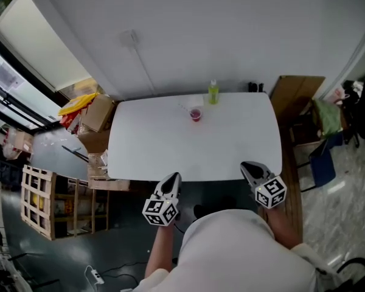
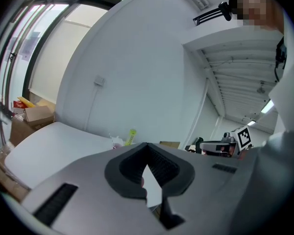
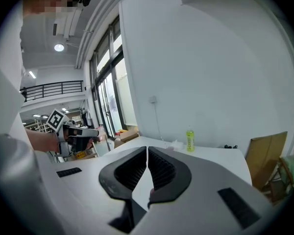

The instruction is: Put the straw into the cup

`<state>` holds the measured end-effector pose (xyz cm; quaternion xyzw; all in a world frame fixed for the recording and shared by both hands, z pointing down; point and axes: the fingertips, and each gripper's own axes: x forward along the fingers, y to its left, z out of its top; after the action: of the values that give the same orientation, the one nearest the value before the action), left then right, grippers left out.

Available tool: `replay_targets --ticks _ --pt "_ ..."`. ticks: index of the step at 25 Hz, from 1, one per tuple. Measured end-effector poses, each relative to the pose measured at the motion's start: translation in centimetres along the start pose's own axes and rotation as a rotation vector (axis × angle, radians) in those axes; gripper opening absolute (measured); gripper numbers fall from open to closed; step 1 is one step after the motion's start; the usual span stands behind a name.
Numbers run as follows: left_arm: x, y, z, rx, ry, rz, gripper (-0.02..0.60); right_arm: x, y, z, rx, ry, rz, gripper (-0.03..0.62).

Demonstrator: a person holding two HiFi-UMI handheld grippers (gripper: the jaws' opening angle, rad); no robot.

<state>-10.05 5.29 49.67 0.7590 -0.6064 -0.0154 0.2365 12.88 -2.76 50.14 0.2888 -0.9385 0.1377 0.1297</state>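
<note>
A small clear cup (image 1: 195, 114) with pink-red contents stands at the far middle of the white table (image 1: 146, 145). Just left of it lies a thin pale straw (image 1: 184, 108), hard to make out. Both grippers are held at the table's near edge, far from the cup. My left gripper (image 1: 173, 179) is shut with nothing in it, and my right gripper (image 1: 248, 166) is also shut and empty. In the left gripper view the cup (image 2: 118, 142) is tiny beyond the shut left gripper (image 2: 147, 146). The right gripper (image 3: 147, 149) shows its jaws pressed together.
A green bottle (image 1: 213, 93) stands behind the cup near the wall; the bottle (image 3: 190, 141) also shows in the right gripper view. Cardboard boxes (image 1: 94, 117) and a wooden crate (image 1: 39, 202) sit left of the table. A brown board (image 1: 295, 96) leans at its right.
</note>
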Motion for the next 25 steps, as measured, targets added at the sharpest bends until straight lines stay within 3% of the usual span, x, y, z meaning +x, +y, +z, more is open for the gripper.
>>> replay_targets --ticks 25 --pt "-0.5 -1.6 -0.2 -0.001 -0.008 0.035 0.002 -1.6 -1.8 -0.3 -0.003 -0.008 0.026 0.040"
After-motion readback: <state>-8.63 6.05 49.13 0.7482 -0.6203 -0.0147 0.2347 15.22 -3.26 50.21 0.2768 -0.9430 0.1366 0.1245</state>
